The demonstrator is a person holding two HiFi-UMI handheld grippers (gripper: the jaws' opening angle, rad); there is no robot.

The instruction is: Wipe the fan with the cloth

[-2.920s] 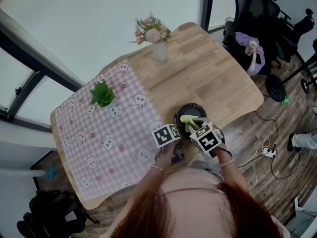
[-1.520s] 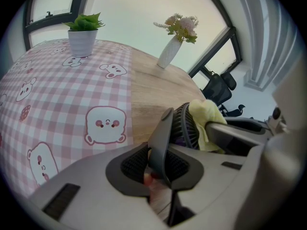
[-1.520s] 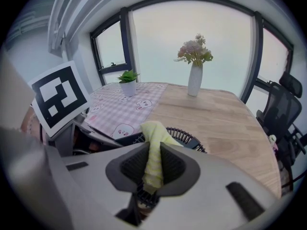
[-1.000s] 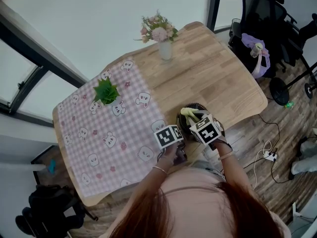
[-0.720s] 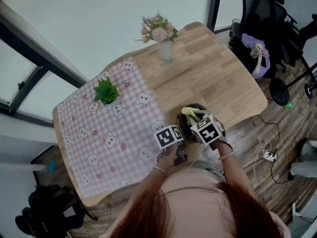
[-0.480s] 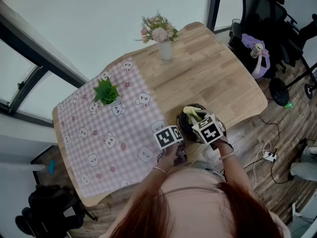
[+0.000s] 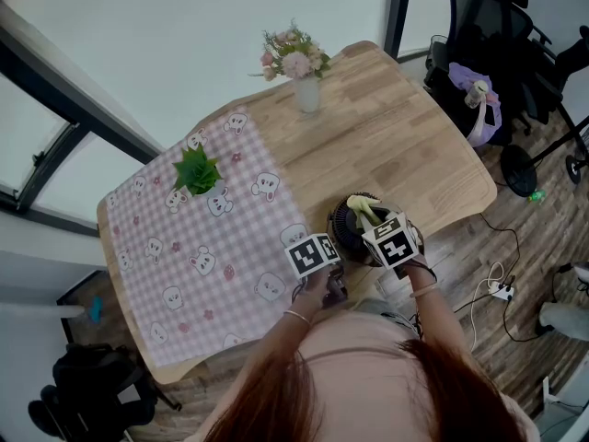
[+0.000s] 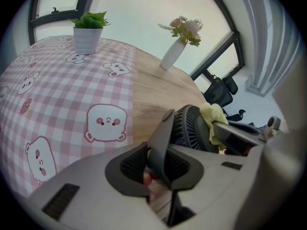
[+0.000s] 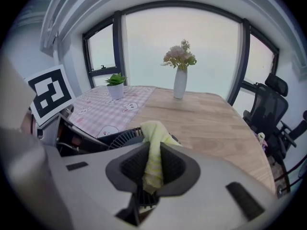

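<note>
A small black fan [image 7: 352,221] stands near the table's front edge. My left gripper [image 7: 331,250] is shut on the fan's dark grey stand [image 8: 161,138], just left of the round grille [image 8: 190,133]. My right gripper [image 7: 370,219] is shut on a pale yellow cloth [image 9: 153,157] and presses it onto the top of the fan grille [image 9: 120,138]. The cloth [image 7: 361,206] bunches over the grille's upper right part, and it also shows in the left gripper view as the cloth [image 8: 212,120] lying against the fan's face.
A pink checked tablecloth [image 7: 184,256] covers the table's left half, with a potted plant [image 7: 197,171] on it. A white vase of flowers [image 7: 306,90] stands at the far edge. Office chairs [image 7: 488,26] and a power strip [image 7: 502,288] lie to the right, on the floor.
My right gripper has slid the cloth a little to the right over the fan's top. The left gripper and the fan have stayed put.
</note>
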